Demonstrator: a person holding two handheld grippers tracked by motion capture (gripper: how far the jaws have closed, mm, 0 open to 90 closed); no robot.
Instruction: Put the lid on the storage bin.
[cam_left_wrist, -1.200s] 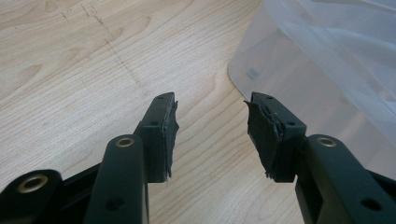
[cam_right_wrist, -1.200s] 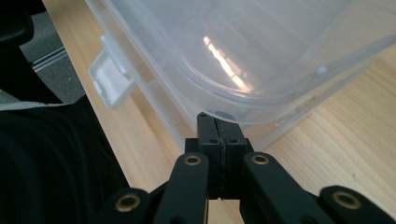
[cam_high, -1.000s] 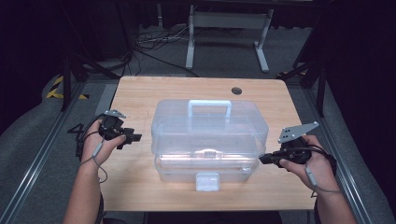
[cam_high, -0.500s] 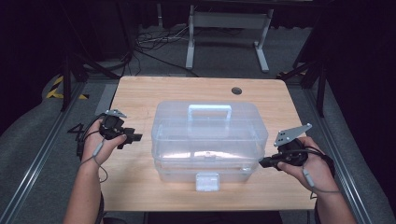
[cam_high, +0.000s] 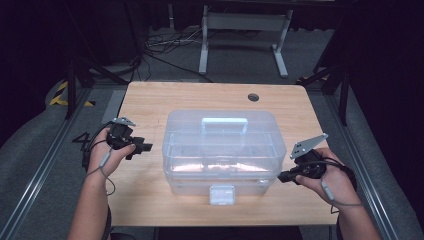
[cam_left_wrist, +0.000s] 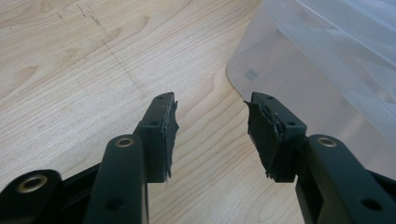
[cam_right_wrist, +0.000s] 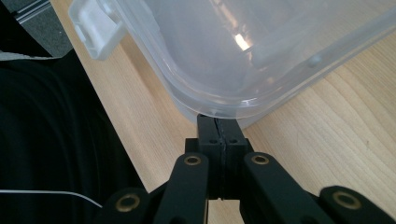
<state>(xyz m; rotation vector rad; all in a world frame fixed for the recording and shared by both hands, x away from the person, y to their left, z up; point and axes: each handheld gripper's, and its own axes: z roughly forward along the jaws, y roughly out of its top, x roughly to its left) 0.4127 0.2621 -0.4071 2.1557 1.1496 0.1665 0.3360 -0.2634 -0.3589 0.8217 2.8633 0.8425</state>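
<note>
Wood-grain tabletop (cam_high: 150, 200) fills the middle of the high view, and at its centre sits one clear plastic storage box (cam_high: 220, 150) with a lid, one pale carry handle (cam_high: 224, 122) on top and one white front latch (cam_high: 221, 194) at the lower edge. Two hands come in from the bottom of that frame, each with one black two-jaw gripper.

At the left of the high view, the left gripper (cam_high: 142, 146) is held beside the box's left side, a little apart from it. Its own view adds what the high view cannot resolve: the jaws stand apart with nothing between them, only bare wood, and the box's rounded corner (cam_left_wrist: 299, 79) lies at the upper right. The black pads (cam_left_wrist: 261, 135) look ragged at their edges.

At the right of the high view, the right gripper (cam_high: 281, 177) lies at the box's lower right corner. Its own view shows the jaws pressed together, their tips (cam_right_wrist: 218, 126) at the box's bottom rim (cam_right_wrist: 224, 105); whether they touch it or slip under it is hard to tell. The latch (cam_right_wrist: 95, 30) appears at the upper left there, cut off by the frame edge.

One small dark round hole (cam_high: 253, 97) marks the table's upper right. The box's contents cannot be made out through the glare.
</note>
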